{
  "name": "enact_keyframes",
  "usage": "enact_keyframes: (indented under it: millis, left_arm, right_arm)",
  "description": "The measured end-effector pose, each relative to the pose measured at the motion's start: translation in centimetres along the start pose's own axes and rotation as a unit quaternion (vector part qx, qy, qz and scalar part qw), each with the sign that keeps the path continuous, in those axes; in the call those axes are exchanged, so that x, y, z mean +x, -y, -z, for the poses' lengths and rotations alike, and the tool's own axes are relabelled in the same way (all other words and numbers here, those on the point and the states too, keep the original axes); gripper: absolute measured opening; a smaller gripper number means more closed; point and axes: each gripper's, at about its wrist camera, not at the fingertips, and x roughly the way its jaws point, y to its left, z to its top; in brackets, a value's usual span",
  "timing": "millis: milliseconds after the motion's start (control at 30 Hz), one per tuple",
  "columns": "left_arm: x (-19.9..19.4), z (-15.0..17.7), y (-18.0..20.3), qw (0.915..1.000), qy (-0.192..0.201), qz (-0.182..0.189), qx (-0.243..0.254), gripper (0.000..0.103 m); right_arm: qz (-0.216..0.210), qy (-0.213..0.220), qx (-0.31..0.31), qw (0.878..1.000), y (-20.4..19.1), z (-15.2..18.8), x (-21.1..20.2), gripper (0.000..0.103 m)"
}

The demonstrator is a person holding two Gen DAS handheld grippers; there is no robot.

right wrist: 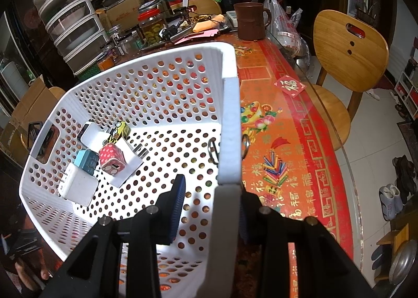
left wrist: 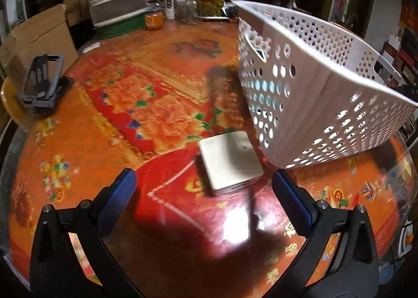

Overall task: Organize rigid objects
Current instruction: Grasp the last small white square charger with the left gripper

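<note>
A flat white square box [left wrist: 230,162] lies on the red flowered tablecloth [left wrist: 146,104], just ahead of my left gripper [left wrist: 203,175]. That gripper is open wide, with its blue pads either side of the box's near end and not touching it. My right gripper [right wrist: 211,188] is shut on the side wall of the white perforated basket [right wrist: 156,89], one finger [right wrist: 177,204] inside and the other outside. In the left wrist view the basket [left wrist: 313,83] stands tilted. In it lie a white charger [right wrist: 78,188], a teal plug [right wrist: 86,160], a pink dotted cube [right wrist: 112,159] and a yellow toy car [right wrist: 118,132].
A grey phone holder [left wrist: 43,81] sits at the table's left edge near a cardboard box [left wrist: 39,34]. Jars [right wrist: 154,26], stacked drawers [right wrist: 70,28] and a brown mug [right wrist: 250,21] crowd the far end. A wooden chair [right wrist: 350,57] stands by the right edge. A key ring [right wrist: 213,151] lies at the basket wall.
</note>
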Motion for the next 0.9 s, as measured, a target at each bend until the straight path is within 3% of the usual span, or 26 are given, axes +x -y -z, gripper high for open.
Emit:
enact_keyframes:
  millis: [233,433,467,567,633,700,900]
  left_arm:
    - [3.2,-1.1,2.5,0.9995,-0.029,-0.013,0.004,0.103]
    - [4.0,-1.2,2.4,0.9993,-0.035,-0.014,-0.003,0.101]
    - [4.0,-1.2,2.5,0.9993,-0.034,-0.015,-0.002,0.099]
    - [3.8,-1.1,2.8,0.9993,-0.026,-0.025,0.004,0.072]
    - [3.7,-1.3,2.7,0.9993,-0.031,-0.021,-0.002,0.064]
    - [3.5,-1.2,2.9,0.9995,-0.027,-0.014,0.0,0.046]
    - [1.2,-0.8,2.5,0.9992,0.011,-0.038,0.0,0.044]
  right_arm:
    - [0.001,-0.001,0.0,1.0,0.1,-0.1,0.0,0.036]
    - [0.003,-0.001,-0.001,1.0,0.0,-0.1,-0.1,0.036]
    - [0.004,-0.001,-0.001,1.0,0.0,-0.1,-0.1,0.036]
    - [0.005,0.0,-0.002,1.0,0.0,0.0,-0.3,0.036]
    - [0.006,0.0,-0.003,1.0,0.0,0.1,-0.3,0.036]
    - [0.006,0.0,-0.004,1.0,0.0,0.1,-0.4,0.036]
    - [0.005,0.0,-0.003,1.0,0.0,0.1,-0.4,0.036]
